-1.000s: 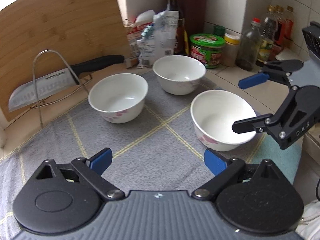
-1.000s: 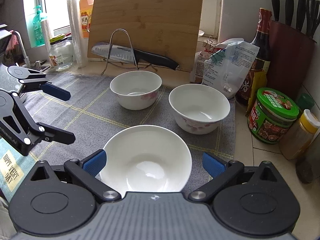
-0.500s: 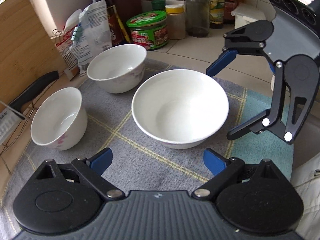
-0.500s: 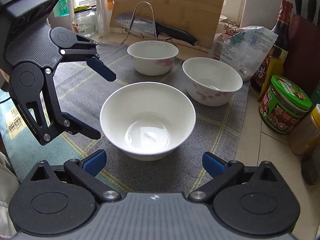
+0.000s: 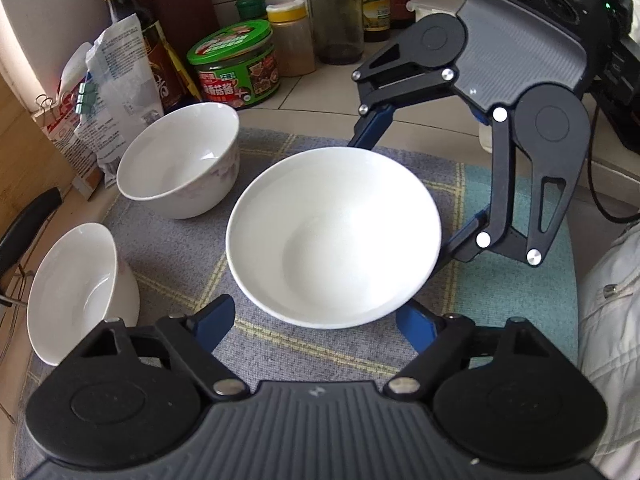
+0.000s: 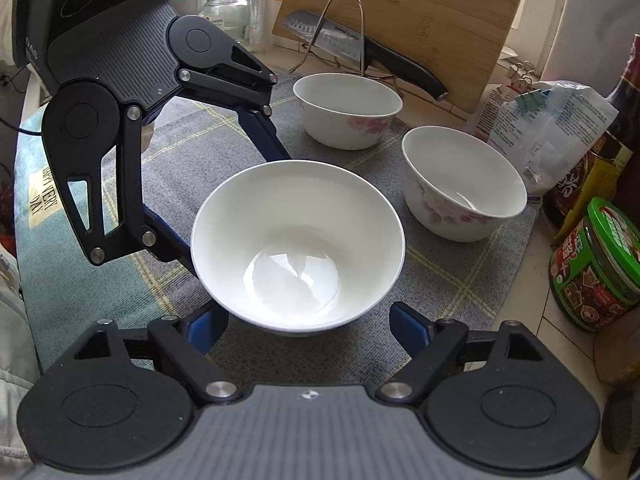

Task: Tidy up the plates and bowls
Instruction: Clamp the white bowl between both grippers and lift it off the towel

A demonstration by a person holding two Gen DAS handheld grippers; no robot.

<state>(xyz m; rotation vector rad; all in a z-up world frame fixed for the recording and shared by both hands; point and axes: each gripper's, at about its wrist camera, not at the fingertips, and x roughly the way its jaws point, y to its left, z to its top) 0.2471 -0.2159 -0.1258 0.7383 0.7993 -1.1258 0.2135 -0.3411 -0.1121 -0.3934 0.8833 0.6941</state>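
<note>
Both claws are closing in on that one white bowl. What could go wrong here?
The two open grippers, left and right, flank the bowl from different sides; pushing unevenly could tip it or slide it on the mat. Their fingers could also collide near the rim. Two more bowls stand nearby and could get knocked.

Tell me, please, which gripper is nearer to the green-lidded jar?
Right. The right gripper has the green-lidded jar just off its right finger; the left gripper faces it from across the plain bowl.
</note>
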